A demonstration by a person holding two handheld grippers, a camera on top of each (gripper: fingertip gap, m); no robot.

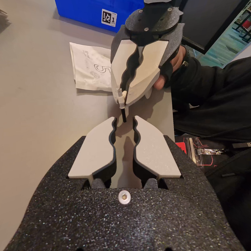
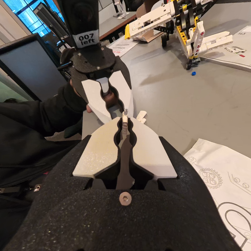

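In the left wrist view my left gripper [image 1: 124,120] is open, low over the grey table [image 1: 40,108]. The black axle [image 1: 123,115] of a small part hangs between its tips, and neither pad presses on it. My right gripper [image 1: 122,104] comes down from above and is shut on the part's white connector [image 1: 121,99], which has a grey pin [image 1: 119,90] at its far end. In the right wrist view my right gripper [image 2: 125,120] pinches the white connector [image 2: 125,118], and the open left gripper [image 2: 121,117] stands just beyond it.
A blue bin [image 1: 81,12] with a square tag stands at the back, and a white paper bag [image 1: 92,67] lies before it. A white and yellow brick-built model [image 2: 183,27], a loose white piece [image 2: 142,115], a small blue piece [image 2: 194,73] and another paper bag [image 2: 224,183] lie on the table. Dark sleeves flank both grippers. The grippers are tip to tip, or close to it.
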